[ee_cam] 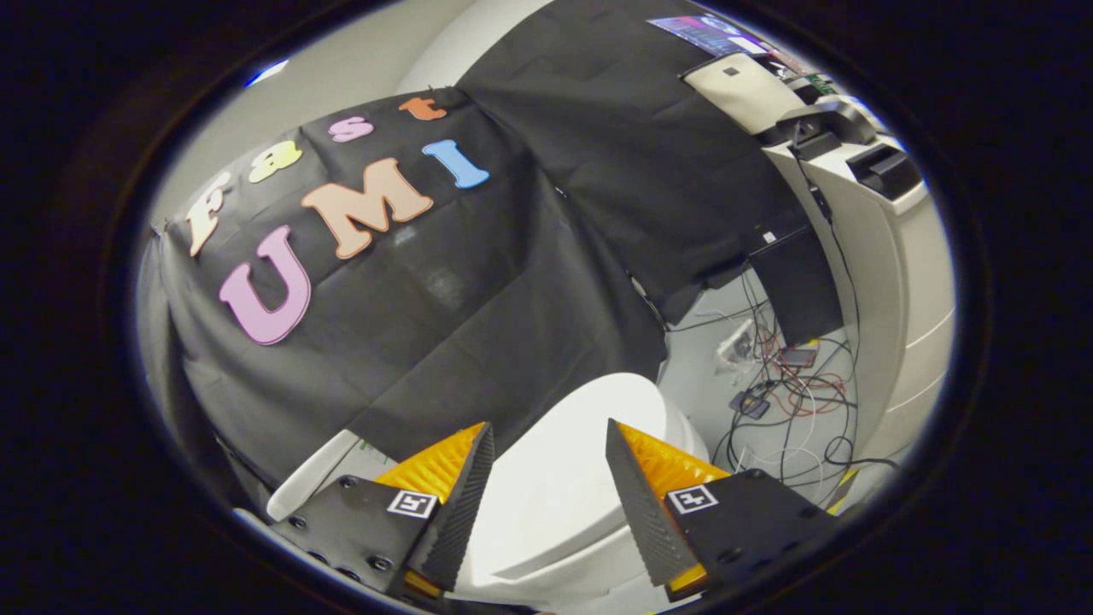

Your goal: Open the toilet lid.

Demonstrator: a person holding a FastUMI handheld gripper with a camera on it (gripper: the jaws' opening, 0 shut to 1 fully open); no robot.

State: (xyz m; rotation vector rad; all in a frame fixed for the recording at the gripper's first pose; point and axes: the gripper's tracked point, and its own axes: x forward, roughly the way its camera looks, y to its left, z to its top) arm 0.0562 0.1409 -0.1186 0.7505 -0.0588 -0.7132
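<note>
A white toilet stands low ahead of me, its smooth oval lid lying flat and closed over the bowl. My gripper hovers above it, open, with a wide gap between the two fingers and nothing held. The lid shows through that gap and stretches a little beyond the fingertips. The toilet's white rim shows below the lid, near the fingers' bases. The view is tilted.
Black cloth hangs just behind the toilet. To the right, a tangle of cables and small devices lies on the pale floor. A tall white cabinet with equipment on top stands beyond the cables.
</note>
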